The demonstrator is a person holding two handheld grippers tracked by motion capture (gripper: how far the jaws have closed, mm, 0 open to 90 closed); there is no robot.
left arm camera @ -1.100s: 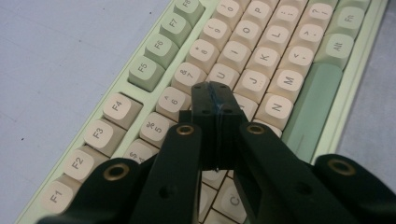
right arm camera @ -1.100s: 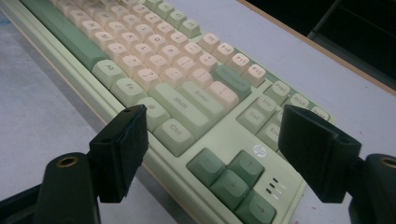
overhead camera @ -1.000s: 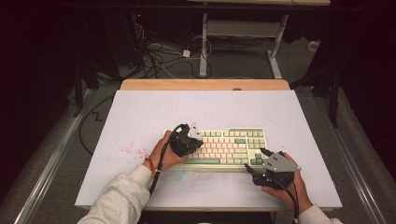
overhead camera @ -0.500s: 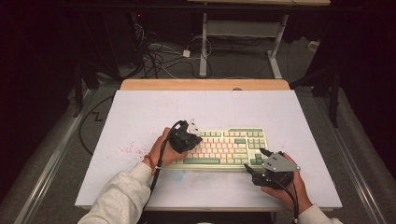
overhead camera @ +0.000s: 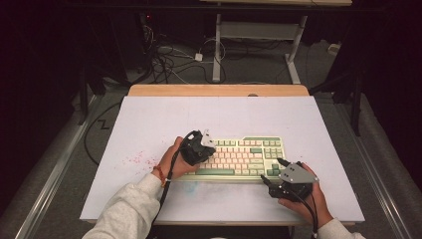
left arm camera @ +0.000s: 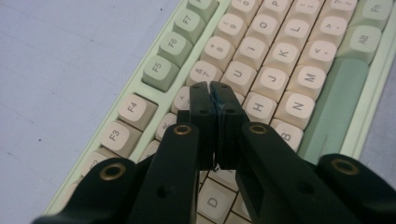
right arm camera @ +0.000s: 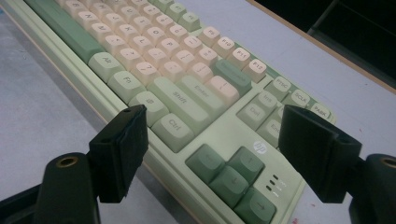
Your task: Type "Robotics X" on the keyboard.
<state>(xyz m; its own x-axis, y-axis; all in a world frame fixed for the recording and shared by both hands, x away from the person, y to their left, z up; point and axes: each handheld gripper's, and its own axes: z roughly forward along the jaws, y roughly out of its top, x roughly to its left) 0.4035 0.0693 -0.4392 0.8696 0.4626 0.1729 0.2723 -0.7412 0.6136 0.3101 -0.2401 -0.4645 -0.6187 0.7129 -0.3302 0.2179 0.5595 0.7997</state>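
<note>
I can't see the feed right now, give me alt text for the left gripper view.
The left gripper, its two black jaws shut together with nothing between them, points down at a pale green keyboard, tips over the number row just left of the 7 key. Cream letter keys fill the right, a green spacebar runs along the far right, and white table lies to the left.

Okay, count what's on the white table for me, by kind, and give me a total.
Keyboard: 1
Hand-held claws: 2, the left claw shut over the keys and the right claw open by the arrow-key corner
Total: 3
</note>
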